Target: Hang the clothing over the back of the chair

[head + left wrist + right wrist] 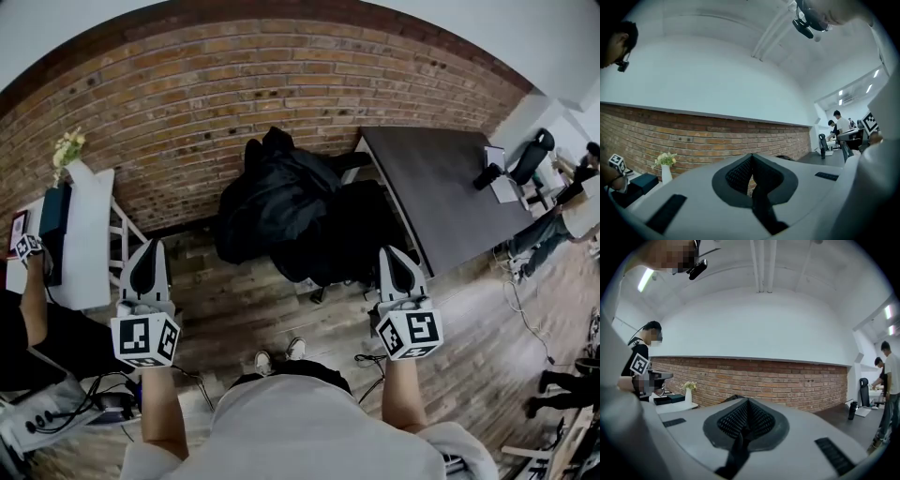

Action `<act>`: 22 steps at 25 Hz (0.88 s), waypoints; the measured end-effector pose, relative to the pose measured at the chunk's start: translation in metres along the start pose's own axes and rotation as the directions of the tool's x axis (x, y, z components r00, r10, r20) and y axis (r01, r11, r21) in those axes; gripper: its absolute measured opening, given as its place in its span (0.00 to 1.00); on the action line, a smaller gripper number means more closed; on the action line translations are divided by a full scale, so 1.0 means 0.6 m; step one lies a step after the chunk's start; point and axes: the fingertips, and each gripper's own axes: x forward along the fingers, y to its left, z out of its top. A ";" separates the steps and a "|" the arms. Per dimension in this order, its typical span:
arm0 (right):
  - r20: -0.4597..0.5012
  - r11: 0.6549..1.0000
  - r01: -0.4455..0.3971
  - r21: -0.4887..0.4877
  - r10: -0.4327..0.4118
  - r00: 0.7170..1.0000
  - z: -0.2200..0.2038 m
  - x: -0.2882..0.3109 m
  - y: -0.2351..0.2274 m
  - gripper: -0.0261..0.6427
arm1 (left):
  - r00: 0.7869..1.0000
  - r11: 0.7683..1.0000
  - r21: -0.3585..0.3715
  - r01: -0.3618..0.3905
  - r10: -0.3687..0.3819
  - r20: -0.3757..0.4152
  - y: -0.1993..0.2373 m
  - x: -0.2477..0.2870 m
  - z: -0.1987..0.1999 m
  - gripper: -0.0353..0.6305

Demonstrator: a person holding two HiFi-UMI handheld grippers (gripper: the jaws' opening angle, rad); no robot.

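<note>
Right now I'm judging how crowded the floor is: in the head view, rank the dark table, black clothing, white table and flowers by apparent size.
1. Black clothing and dark table: they look about alike, so I won't rank one over the other.
2. White table.
3. Flowers, the smallest.

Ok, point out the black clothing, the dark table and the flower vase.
black clothing [277, 202], head view, middle of the bundle.
dark table [445, 183], head view, bare tabletop.
flower vase [666, 174], left gripper view, white body.
</note>
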 end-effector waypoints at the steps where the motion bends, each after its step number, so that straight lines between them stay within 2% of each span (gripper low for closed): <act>1: 0.003 1.000 0.006 0.002 -0.006 1.000 0.000 -0.002 -0.004 0.07 | 1.000 1.000 -0.009 -0.010 0.010 -0.007 0.005 -0.010 -0.009 0.09; 4: 0.002 0.999 0.039 0.000 -0.039 0.999 -0.002 -0.014 -0.023 0.07 | 1.000 1.000 -0.014 -0.020 0.020 -0.018 0.008 -0.033 -0.031 0.09; 9: -0.033 0.995 0.097 0.020 -0.096 0.995 -0.021 -0.046 -0.062 0.07 | 0.999 0.999 0.024 -0.021 0.021 -0.028 -0.003 -0.050 -0.038 0.09; 13: -0.042 0.990 0.138 0.040 -0.137 0.990 -0.031 -0.060 -0.098 0.07 | 0.999 0.999 -0.016 -0.033 0.032 -0.014 -0.021 -0.037 -0.040 0.09; 17: -0.025 0.990 0.134 0.034 -0.133 0.991 -0.028 -0.046 -0.104 0.07 | 0.999 0.999 -0.022 -0.032 0.032 0.001 -0.031 -0.017 -0.029 0.09; 22: -0.003 0.996 0.087 0.007 -0.087 0.996 -0.015 -0.022 -0.092 0.07 | 0.999 0.999 -0.025 -0.037 0.038 0.025 -0.041 -0.002 -0.016 0.09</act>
